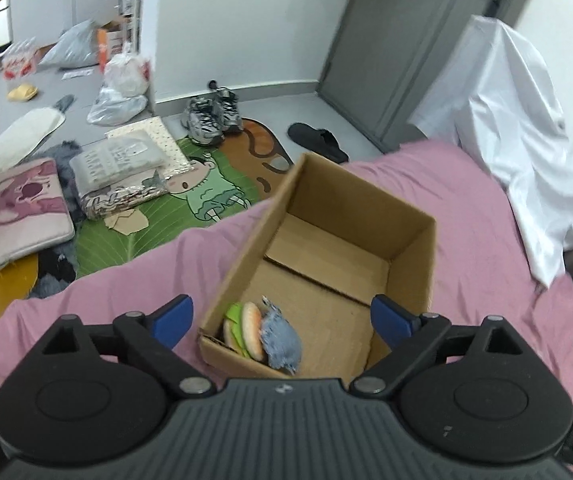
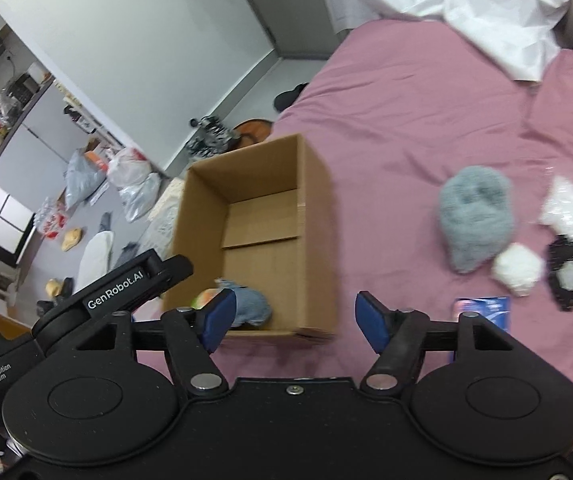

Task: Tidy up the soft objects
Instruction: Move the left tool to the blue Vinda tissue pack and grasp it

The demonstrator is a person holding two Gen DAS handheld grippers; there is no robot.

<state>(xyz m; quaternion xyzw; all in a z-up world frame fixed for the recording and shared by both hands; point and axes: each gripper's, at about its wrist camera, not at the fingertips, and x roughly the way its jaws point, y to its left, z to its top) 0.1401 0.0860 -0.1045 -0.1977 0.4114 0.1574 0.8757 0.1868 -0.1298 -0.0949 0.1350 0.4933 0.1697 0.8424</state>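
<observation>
Bedroom with grey floor and clutter beyond; wrinkled pink bedsheet (image 2: 406, 128) as the working surface, crumpled white cloth (image 2: 466, 4) at its far end. Open brown cardboard box (image 1: 410, 240) near the bed's edge, already holding a plush hamburger with green lettuce layer (image 1: 244, 330) and a small blue-grey fuzzy toy (image 1: 282, 340), pressed together in the near corner. Left hand-held gripper (image 1: 282, 320) poised above the box's near end, blue-padded jaws spread wide, nothing between them. Right hand-held gripper (image 2: 292, 316) likewise wide apart and empty, hanging over the box's near right corner. Still out on the sheet, well to the right of the box: a large grey fluffy plush (image 2: 474, 220), a small white fluffy ball (image 2: 518, 272) touching it, a white crinkled bundle (image 2: 568, 206), a black-rimmed piece with a white centre (image 2: 572, 276), and a flat blue packet (image 2: 486, 308) half hidden behind the right finger. Step in hand, by the look of it: between a drop into the box and the next pickup. Next move probably a swing of the right hand-held gripper toward the grey plush, jaws wide enough to span its bulk, squeezing gently so the pile compresses without slipping.
</observation>
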